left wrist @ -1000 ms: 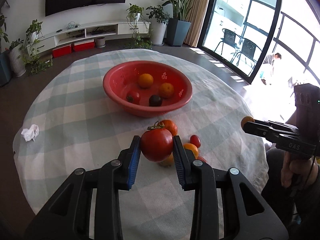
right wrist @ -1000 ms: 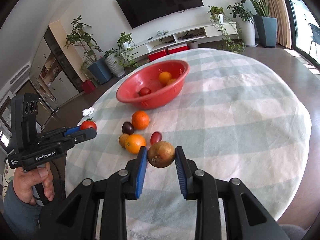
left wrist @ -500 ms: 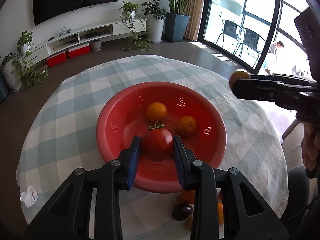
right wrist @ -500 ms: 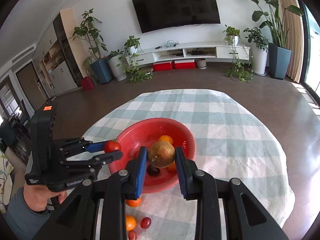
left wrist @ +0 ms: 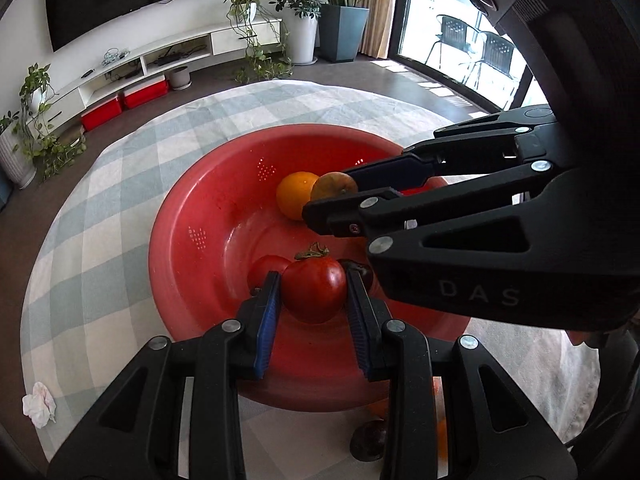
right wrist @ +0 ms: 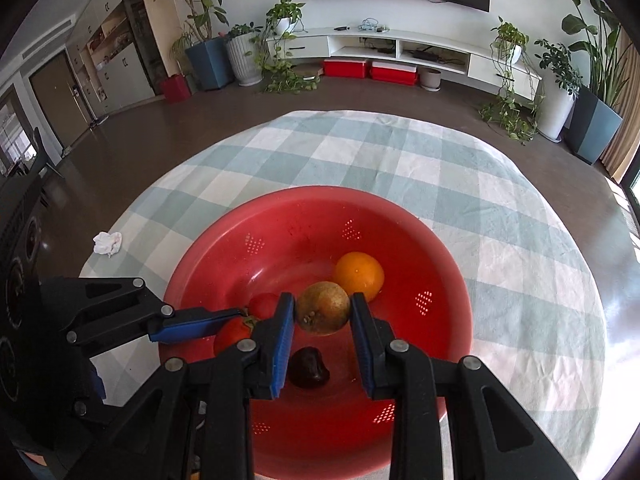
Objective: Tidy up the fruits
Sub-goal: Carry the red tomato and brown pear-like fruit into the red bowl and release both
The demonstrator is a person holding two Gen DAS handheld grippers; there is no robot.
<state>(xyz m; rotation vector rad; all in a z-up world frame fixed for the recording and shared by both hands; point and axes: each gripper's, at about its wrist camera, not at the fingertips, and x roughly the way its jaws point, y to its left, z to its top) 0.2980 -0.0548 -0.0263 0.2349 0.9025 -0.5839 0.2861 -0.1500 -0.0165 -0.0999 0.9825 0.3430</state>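
My left gripper (left wrist: 314,294) is shut on a red tomato (left wrist: 313,289) with a green stem and holds it low over the red colander bowl (left wrist: 192,216). My right gripper (right wrist: 323,314) is shut on a brownish-yellow fruit (right wrist: 323,308) and holds it over the same bowl (right wrist: 448,280); it also shows in the left wrist view (left wrist: 334,187). In the bowl lie an orange (right wrist: 359,275), a small red fruit (right wrist: 263,305) and a dark plum (right wrist: 309,367). The left gripper with the tomato (right wrist: 234,334) shows at the left of the right wrist view.
The bowl stands on a round table with a checked cloth (right wrist: 400,160). A crumpled white tissue (right wrist: 107,243) lies near the table's left edge. A dark plum (left wrist: 369,440) and orange fruit (left wrist: 440,438) lie on the cloth in front of the bowl.
Both grippers have moved forward and down over the bowl, each still holding its fruit. They now sit close together above the bowl's inside.
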